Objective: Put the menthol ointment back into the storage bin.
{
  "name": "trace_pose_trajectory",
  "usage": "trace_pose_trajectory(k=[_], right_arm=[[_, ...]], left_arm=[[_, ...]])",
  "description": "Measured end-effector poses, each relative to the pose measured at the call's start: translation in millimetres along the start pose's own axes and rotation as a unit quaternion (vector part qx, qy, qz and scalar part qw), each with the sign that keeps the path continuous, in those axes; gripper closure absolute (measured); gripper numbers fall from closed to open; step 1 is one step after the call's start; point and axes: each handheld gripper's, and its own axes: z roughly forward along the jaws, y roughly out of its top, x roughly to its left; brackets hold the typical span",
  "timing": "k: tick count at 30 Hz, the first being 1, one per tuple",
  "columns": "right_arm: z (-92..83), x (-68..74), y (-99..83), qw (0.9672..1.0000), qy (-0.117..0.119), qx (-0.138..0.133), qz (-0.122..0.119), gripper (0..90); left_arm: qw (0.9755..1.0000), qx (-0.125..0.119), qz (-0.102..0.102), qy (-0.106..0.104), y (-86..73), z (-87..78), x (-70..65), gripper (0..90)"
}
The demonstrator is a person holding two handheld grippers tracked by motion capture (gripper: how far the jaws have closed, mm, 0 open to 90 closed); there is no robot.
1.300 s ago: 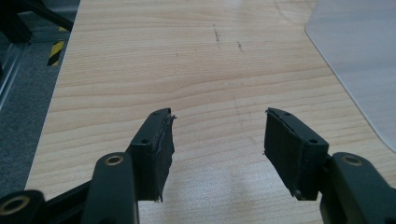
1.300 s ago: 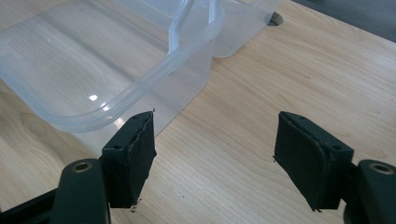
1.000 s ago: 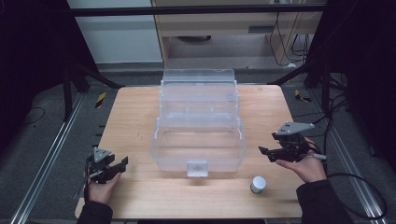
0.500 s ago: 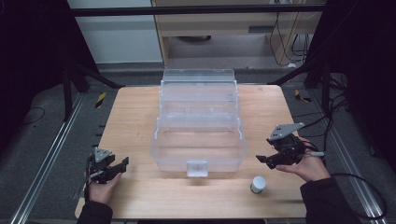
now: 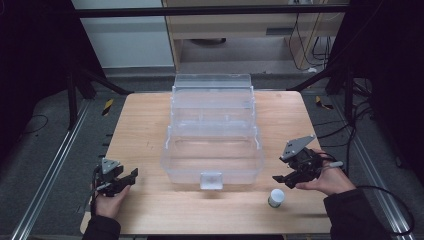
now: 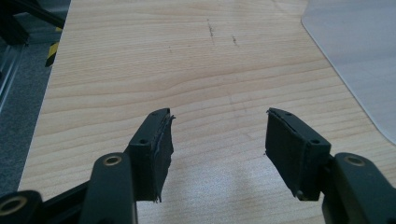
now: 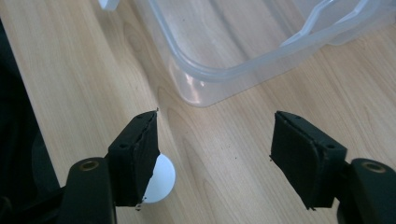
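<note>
1. Jar (image 5: 276,197), small, white-lidded, stands upright on the table (image 5: 145,125), just below and slightly left of the right gripper (image 5: 281,177) in the high view.
2. Right gripper view: the jar's white lid (image 7: 161,184) peeks out from behind the left jaw, low in frame; it is not between the jaws.
3. Right gripper: jaws part open, have just been closing, with nothing between them but bare wood. No hold on anything.
4. Right gripper points toward the near right corner of the clear box (image 5: 212,145); that rounded corner (image 7: 205,88) lies just ahead of the jaws, apart from them.
5. Box is open and tiered, with a latch on its near wall, and sits between the two grippers.
6. Left gripper (image 5: 131,175) is held at the table's near left edge, well apart from the jar and near the box.
7. Left gripper: jaws wide apart, empty, bare table between them; the box's edge (image 6: 355,51) shows ahead to the right.
</note>
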Motion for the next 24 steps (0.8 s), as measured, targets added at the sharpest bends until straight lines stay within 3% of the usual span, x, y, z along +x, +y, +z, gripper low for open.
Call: trace_pose_trajectory(k=[8, 10, 13, 24], right_arm=[[2.4, 5.2, -0.5, 0.9988, 0.024, 0.036, -0.024, 36.8], [4.7, 8.2, -0.9, 0.9972, 0.034, 0.052, -0.043, 38.4], [5.7, 9.4, -0.8, 0.9964, 0.04, 0.057, -0.048, 38.9], [16.7, 18.5, -1.4, 0.989, 0.069, 0.099, -0.085, 39.5]], left_arm=[[1.0, 0.0, 0.0, 0.0, 0.0, 0.1, -0.3, 40.9], [1.0, 0.0, 0.0, 0.0, 0.0, 0.1, -0.4, 40.9], [1.0, 0.0, 0.001, 0.0, 0.0, 0.1, -0.6, 40.9], [1.0, 0.001, 0.0, -0.001, 0.0, 0.4, -0.6, 40.8]])
